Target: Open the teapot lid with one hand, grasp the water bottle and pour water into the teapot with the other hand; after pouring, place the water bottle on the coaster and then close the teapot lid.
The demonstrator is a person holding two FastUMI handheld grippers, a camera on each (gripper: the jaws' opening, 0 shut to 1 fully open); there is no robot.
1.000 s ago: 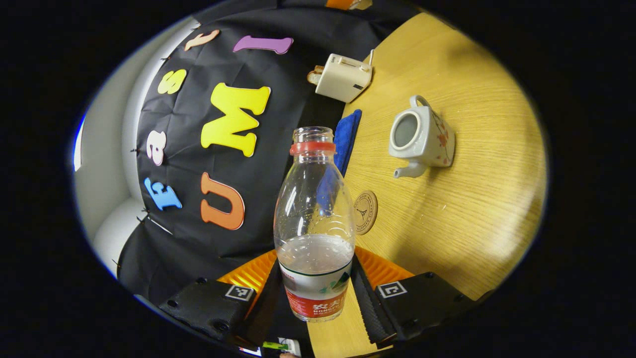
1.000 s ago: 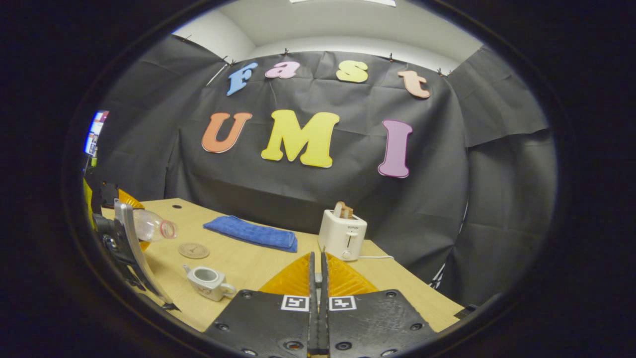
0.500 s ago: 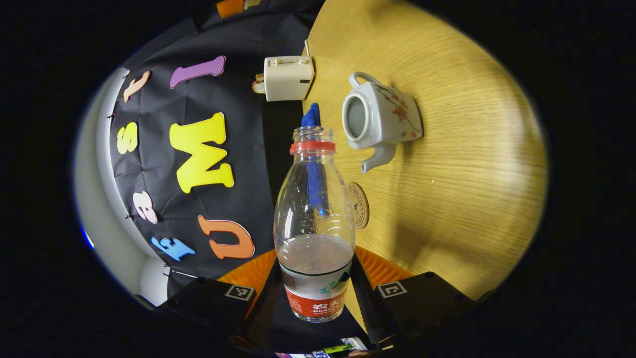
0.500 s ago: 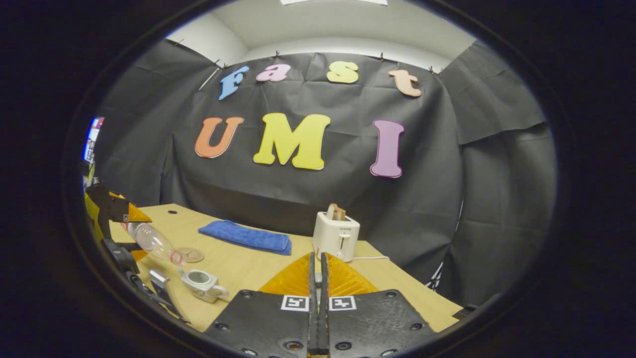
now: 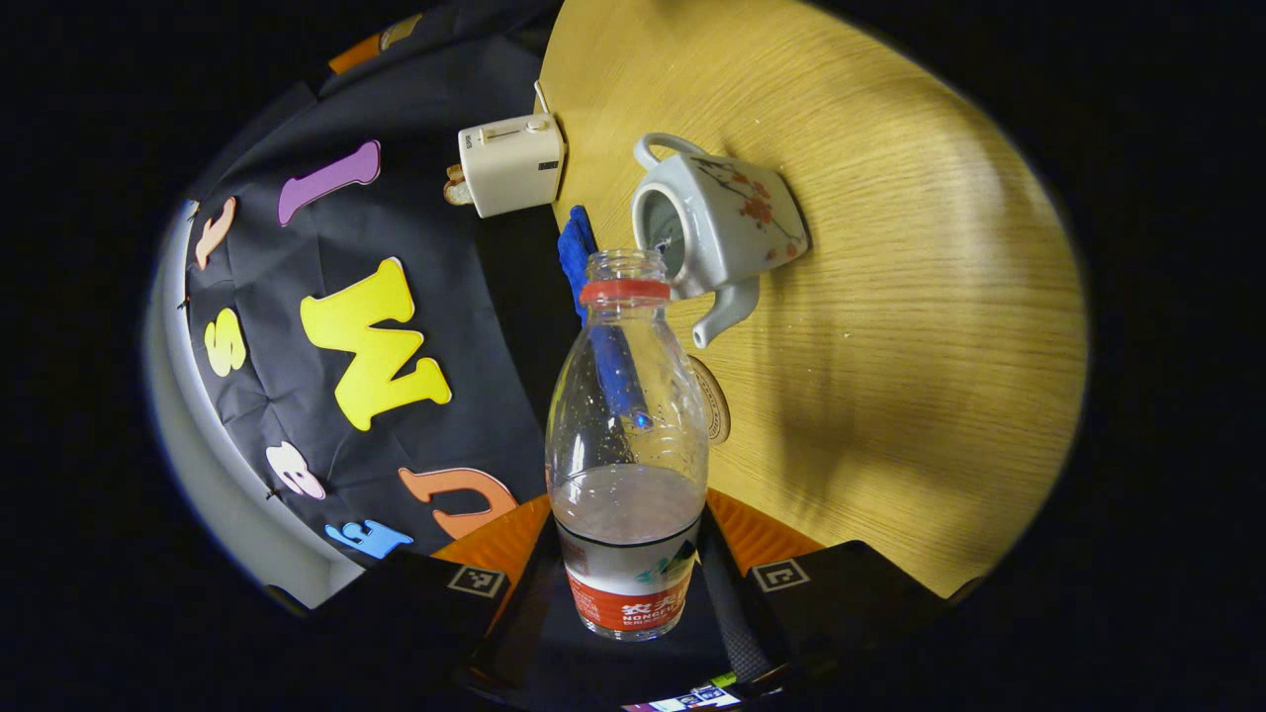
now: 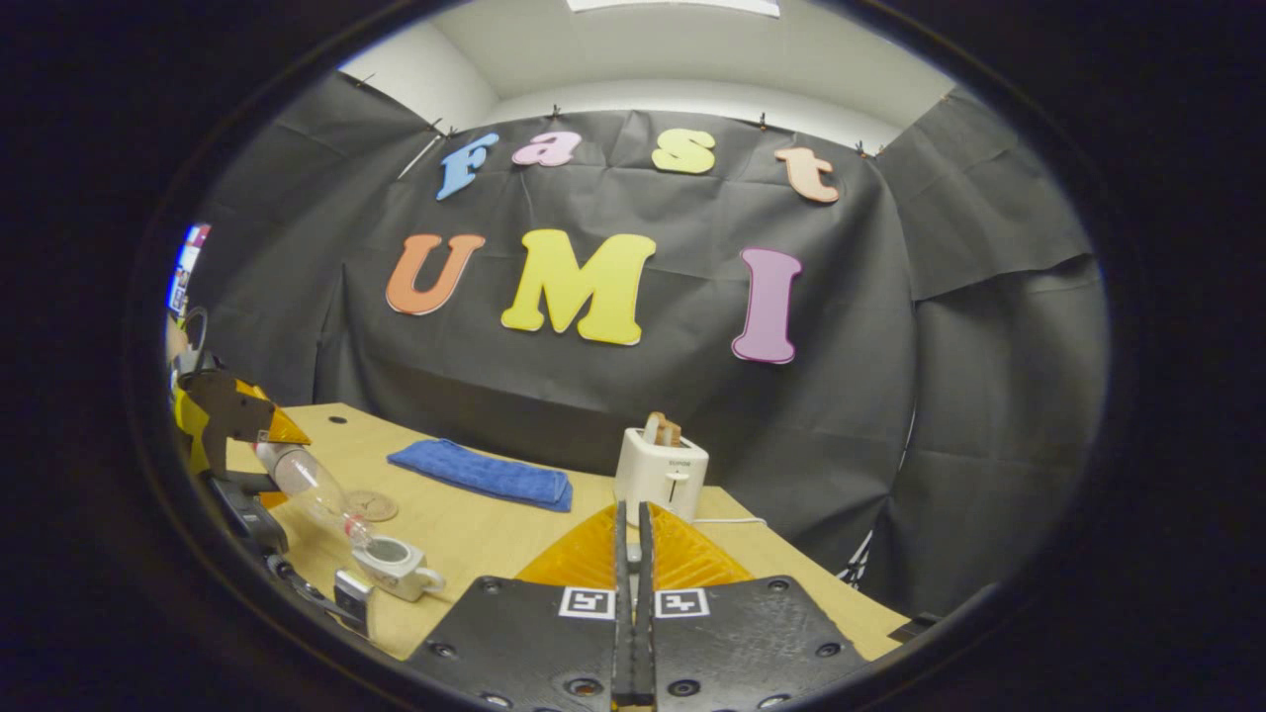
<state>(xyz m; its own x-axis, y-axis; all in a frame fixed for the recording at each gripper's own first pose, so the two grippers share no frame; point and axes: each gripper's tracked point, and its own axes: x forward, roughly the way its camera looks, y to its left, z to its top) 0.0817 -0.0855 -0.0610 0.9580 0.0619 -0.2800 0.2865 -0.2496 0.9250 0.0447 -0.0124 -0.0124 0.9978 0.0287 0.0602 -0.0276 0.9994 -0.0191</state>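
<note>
In the left gripper view, the left gripper [image 5: 630, 593] shows two black blocks at the bottom of the frame, each bearing a small square black-and-white marker, with ribbed orange panels behind them. In the right gripper view, the right gripper [image 6: 630, 603] has matching black blocks at bottom centre, dotted with round screws, two square markers side by side, and a ribbed orange wedge rising behind them.

Demo booth: black cloth wall [image 6: 633, 396], wooden table [image 5: 890, 346], toaster [image 6: 660, 478].
</note>
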